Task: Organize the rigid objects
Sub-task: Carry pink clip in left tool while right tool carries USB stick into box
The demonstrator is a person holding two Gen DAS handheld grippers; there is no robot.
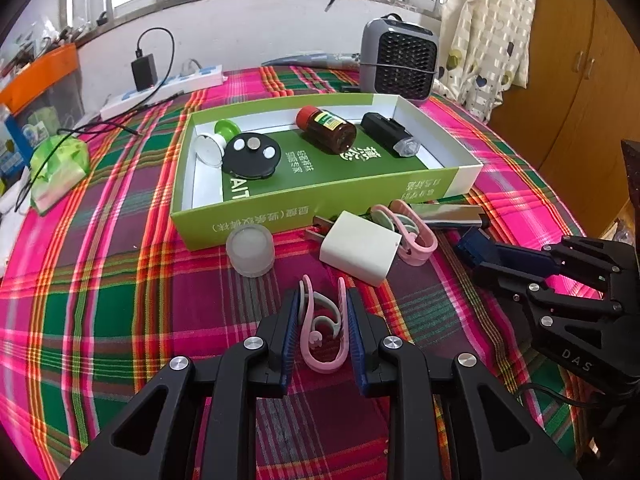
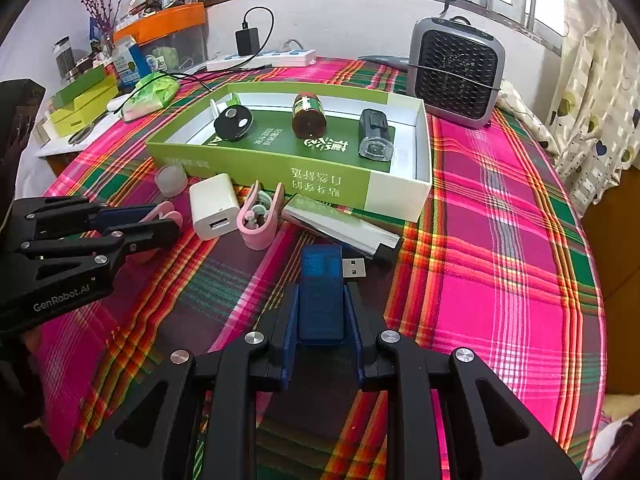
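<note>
Left tool (image 1: 323,326) reaches forward low over the surface (image 1: 120,280), closed around a pink clip (image 1: 324,344); right tool (image 2: 322,316) likewise grips a blue USB stick (image 2: 322,280).

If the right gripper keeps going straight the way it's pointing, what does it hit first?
Probably the silver flat bar lying before the green box. The right gripper holds a blue USB device; depth is uncertain.

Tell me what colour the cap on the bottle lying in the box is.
Red, on the brown bottle in the green box; clearest in the left wrist view.
</note>
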